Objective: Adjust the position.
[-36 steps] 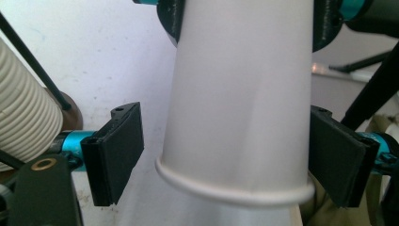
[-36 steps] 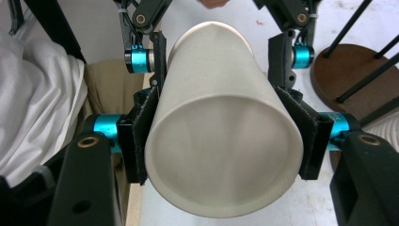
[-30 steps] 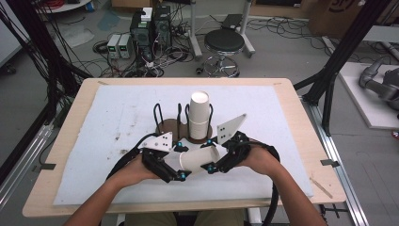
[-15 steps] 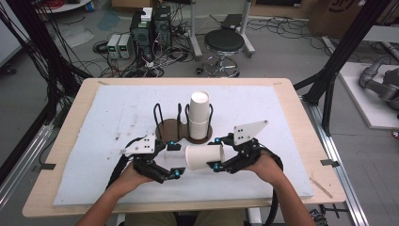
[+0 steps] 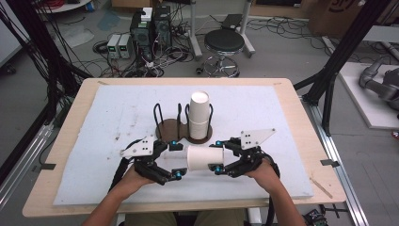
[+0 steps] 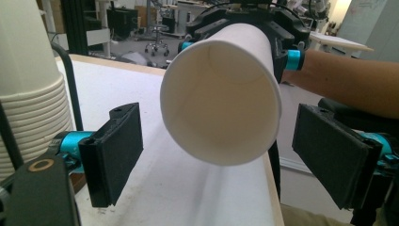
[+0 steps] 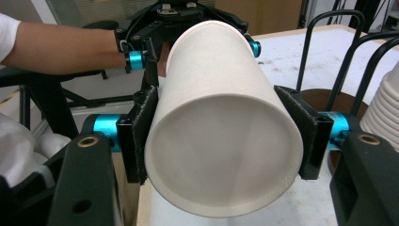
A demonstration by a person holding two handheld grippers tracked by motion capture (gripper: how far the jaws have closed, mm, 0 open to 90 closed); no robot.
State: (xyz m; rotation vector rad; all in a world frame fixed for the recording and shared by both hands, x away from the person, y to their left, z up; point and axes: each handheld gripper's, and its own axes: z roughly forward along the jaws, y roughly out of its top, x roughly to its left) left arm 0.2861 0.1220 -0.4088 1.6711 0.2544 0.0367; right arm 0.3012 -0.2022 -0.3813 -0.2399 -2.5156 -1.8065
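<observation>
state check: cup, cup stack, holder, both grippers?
paper cup: lying level, clamped by its base end, open mouth toward the left gripper
right gripper: shut on the paper cup
left gripper: jaws just opened, pads clear of the rim
cup stack: upright, mouth down, in the holder
cup holder: left slots empty

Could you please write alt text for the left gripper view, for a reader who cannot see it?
A white paper cup lies sideways, its open mouth facing the camera, clamped at its far end by the right gripper. The left gripper stands open, pads clear of the cup, with a stack of cups at left.
</observation>
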